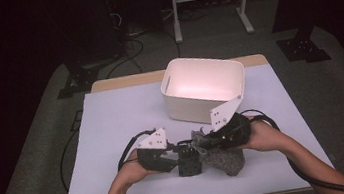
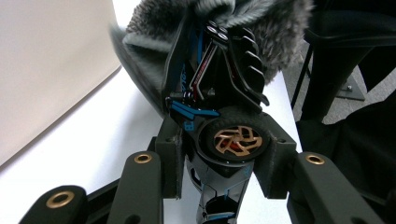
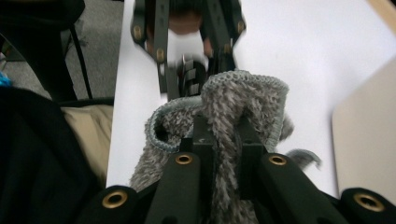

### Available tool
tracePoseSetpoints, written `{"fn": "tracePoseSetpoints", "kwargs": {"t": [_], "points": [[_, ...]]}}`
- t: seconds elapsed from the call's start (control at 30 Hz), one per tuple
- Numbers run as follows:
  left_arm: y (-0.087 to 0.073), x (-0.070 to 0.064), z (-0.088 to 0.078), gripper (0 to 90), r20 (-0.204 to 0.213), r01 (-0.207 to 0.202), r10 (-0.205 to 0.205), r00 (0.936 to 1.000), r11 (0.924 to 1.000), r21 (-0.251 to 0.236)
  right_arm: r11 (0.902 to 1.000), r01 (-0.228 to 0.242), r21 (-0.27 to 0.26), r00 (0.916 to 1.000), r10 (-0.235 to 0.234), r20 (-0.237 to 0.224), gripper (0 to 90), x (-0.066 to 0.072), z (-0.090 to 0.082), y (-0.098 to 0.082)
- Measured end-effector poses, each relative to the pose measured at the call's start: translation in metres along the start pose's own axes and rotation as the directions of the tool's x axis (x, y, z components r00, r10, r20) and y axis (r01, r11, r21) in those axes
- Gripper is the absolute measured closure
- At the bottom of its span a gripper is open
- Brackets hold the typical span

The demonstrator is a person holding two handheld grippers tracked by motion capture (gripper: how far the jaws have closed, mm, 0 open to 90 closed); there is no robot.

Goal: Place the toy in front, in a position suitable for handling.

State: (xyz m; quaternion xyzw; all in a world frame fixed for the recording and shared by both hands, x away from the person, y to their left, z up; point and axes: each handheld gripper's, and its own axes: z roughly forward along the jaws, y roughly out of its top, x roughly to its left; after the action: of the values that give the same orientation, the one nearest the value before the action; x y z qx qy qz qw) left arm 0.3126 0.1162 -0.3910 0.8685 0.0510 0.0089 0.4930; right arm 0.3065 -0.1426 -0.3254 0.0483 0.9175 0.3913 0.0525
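Near the front of the surface (image 1: 114, 135), the left hand-held gripper (image 1: 184, 157) clamps a black toy car (image 2: 219, 140) nose-first toward the grey fuzzy sock (image 1: 223, 160), whose cuff the right hand-held gripper (image 1: 211, 141) pinches, seemingly so the car slides inside.

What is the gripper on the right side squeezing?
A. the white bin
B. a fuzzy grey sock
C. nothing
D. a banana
B: the right gripper has its jaws pinched on the fuzzy grey sock, whose fabric bunches up between them, in front of the white bin.
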Motion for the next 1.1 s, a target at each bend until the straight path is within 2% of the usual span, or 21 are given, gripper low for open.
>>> {"fn": "tracePoseSetpoints", "kwargs": {"t": [0.07,0.13,0.27,0.3,0.37,0.5,0.53,0.63,0.7,0.8,0.97,1.1], "points": [[0.001,0.0,0.002,59.3,0.0,0.0,0.0,1.0,1.0,-0.002,0.9997,-0.019,0.018,0.9998,0.019,0.008,81.7,-0.001,-0.003,-0.011],[0.002,0.0,0.003,59.3,0.001,-0.003,0.003,1.0,1.0,0.001,0.9997,-0.019,0.013,0.9998,0.019,0.005,81.7,-0.001,-0.004,-0.012],[0.003,0.0,0.004,59.2,0.004,-0.003,0.003,1.0,0.9999,0.01,0.9997,-0.015,-0.018,0.9999,0.015,-0.004,81.7,0.0,-0.006,-0.004],[0.003,0.0,0.003,59.2,0.005,0.0,0.0,1.0,1.0,0.008,0.9993,-0.003,-0.039,0.9999,0.003,-0.013,81.6,0.001,-0.006,0.004],[0.003,0.0,0.003,59.3,0.004,0.002,-0.002,1.0,1.0,0.008,0.9993,0.002,-0.038,0.9999,-0.003,-0.014,81.6,0.001,-0.005,0.006],[0.001,0.001,0.002,59.3,0.002,0.009,-0.009,1.0,1.0,0.003,0.9998,0.004,-0.019,0.9999,-0.004,-0.015,81.6,0.0,-0.001,0.003],[0.002,0.001,0.002,59.3,0.003,0.006,-0.006,1.0,1.0,0.003,1.0,-0.005,0.0,0.9999,0.005,-0.011,81.5,0.0,-0.002,-0.003],[0.004,0.0,0.004,59.3,0.005,0.002,-0.002,1.0,0.9999,0.01,0.9998,-0.005,0.018,1.0,0.005,-0.005,81.6,0.0,-0.006,-0.003],[0.006,-0.001,0.006,59.3,0.005,-0.007,0.007,1.0,0.9999,0.015,0.9999,-0.006,0.013,1.0,0.006,-0.007,81.6,0.0,-0.007,-0.002],[0.008,-0.001,0.009,59.1,0.008,-0.013,0.013,0.9999,0.9997,0.022,0.9998,0.022,0.0,0.9995,-0.022,-0.022,81.6,0.001,-0.006,0.015],[0.008,0.001,0.011,59.2,0.014,-0.004,0.004,0.9999,0.9998,0.017,0.9978,0.059,0.029,0.9974,-0.058,-0.042,81.6,0.001,0.008,0.035],[0.007,0.002,0.01,59.2,0.012,-0.004,0.004,0.9999,0.9999,0.011,0.9974,0.058,0.043,0.9974,-0.056,-0.046,81.6,0.001,0.01,0.036]]}}
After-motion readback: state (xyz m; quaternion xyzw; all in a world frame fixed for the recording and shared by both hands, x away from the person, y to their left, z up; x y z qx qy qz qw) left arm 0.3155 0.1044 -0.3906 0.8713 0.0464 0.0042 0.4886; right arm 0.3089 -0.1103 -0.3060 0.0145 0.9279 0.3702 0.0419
